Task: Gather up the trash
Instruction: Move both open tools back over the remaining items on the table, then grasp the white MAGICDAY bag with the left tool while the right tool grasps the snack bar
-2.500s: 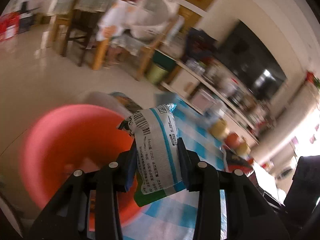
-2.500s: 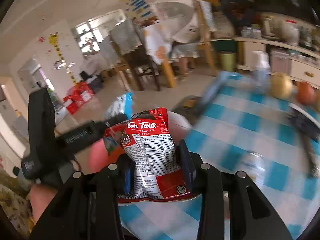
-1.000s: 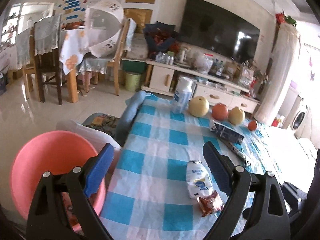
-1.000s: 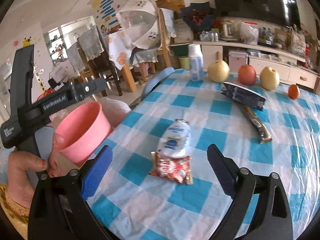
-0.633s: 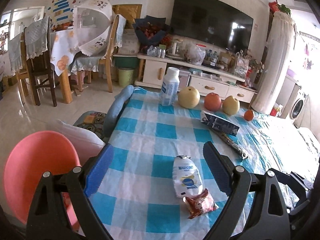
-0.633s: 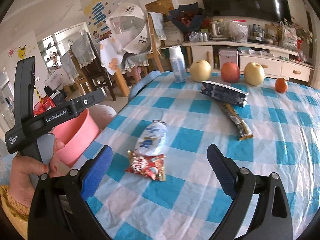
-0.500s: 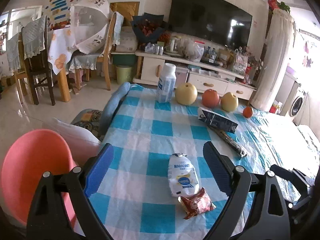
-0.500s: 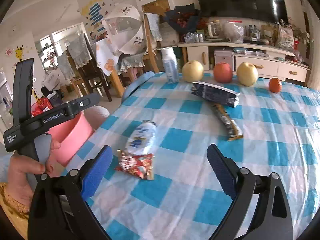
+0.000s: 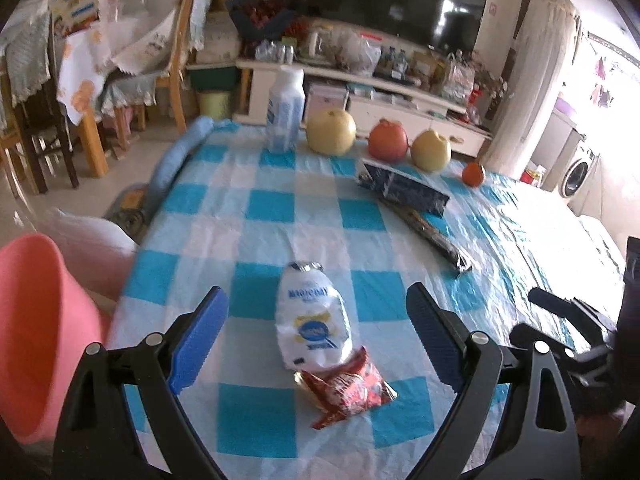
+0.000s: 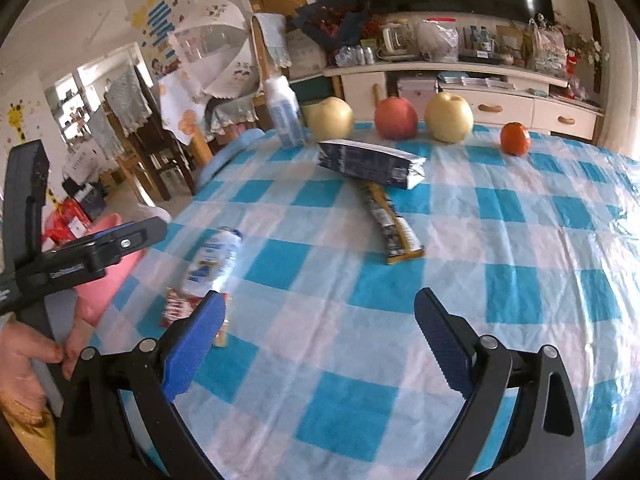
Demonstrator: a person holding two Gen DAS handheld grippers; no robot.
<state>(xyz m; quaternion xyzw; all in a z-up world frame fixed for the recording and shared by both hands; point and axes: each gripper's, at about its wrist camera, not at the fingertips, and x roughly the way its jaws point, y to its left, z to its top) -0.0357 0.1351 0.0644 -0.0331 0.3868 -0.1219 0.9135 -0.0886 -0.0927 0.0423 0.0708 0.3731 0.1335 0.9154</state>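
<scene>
1. Currently both hand-held grippers, left (image 9: pixel 316 340) and right (image 10: pixel 320 340), gape wide, empty.
2. Four wrappers remain on the checked surface (image 10: pixel 520 240): white pouch (image 9: pixel 314 322) touching red packet (image 9: pixel 346 392), dark bag (image 10: pixel 370 164) and snack bar (image 10: pixel 394 228) beyond the pouch.
3. Pink bin (image 9: pixel 36 344) waits left of the pouch; its contents are hidden.

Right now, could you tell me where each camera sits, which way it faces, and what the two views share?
Left wrist: on the left gripper, open, above the table's near left edge, facing the white packet and red wrapper; the right gripper's tip shows at right.
Right wrist: on the right gripper, open, facing across the table to the fruit; the left gripper and a hand show at left.
Shared: both wrappers, dark bag, bottle, fruit, pink bin.
</scene>
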